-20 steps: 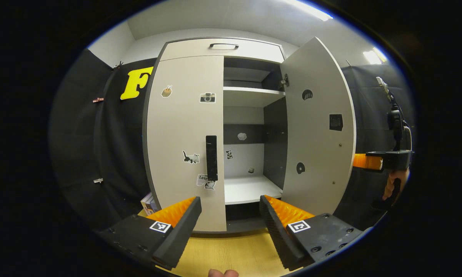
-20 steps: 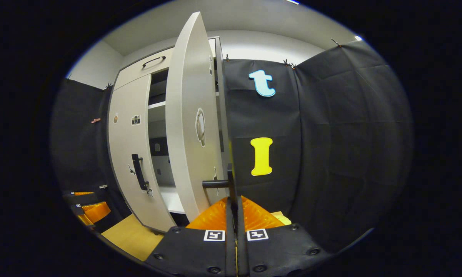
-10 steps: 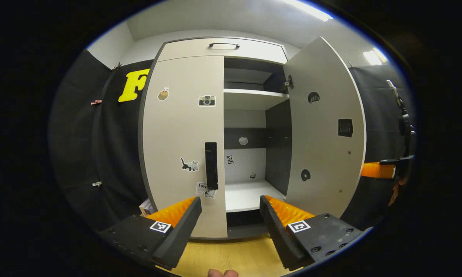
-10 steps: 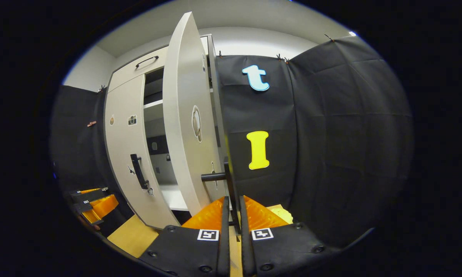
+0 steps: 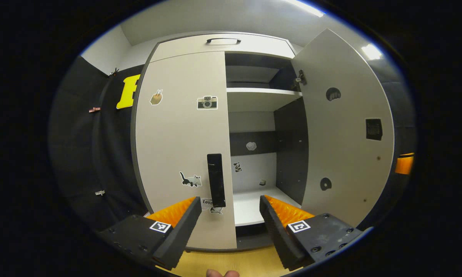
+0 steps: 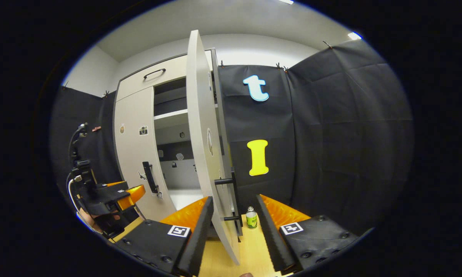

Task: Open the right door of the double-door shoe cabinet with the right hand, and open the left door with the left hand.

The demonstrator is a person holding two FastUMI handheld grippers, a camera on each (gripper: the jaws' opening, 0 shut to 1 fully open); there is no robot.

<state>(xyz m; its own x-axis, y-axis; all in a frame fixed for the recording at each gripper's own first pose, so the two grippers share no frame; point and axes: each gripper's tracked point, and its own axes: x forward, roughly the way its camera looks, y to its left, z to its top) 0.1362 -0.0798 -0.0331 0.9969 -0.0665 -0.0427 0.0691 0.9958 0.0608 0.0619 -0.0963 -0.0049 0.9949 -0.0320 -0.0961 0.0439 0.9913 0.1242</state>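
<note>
Since a second ago my right tool (image 6: pixel 231 227) has let go of the right handle (image 6: pixel 234 192) and spread wide, while my left tool (image 5: pixel 229 227) has come nearer the left door (image 5: pixel 180 146). Largest before me is the cabinet (image 5: pixel 223 42): its left door is shut and flat, and its right door (image 5: pixel 346 130) stands swung well out, baring the pale shelves (image 5: pixel 261 94) and dark inner wall. In the right gripper view that right door (image 6: pixel 202 146) shows nearly edge-on, its lower edge running down between my right tool's parted fingers (image 6: pixel 194 231), which hold nothing. My left tool is also wide open and empty, with the black left handle (image 5: pixel 216 185) upright just above the gap and nearer its left finger; not touching, as far as I can tell. From the right gripper view my left tool (image 6: pixel 132 192) hangs close in front of the left door, beside that handle (image 6: pixel 150 177). Small stickers dot the left door, a camera (image 5: pixel 207 102) and a cat (image 5: pixel 190 179) among them. A small green can (image 6: pixel 251 217) stands on the yellow floor (image 6: pixel 250 246) behind the right door.
</note>
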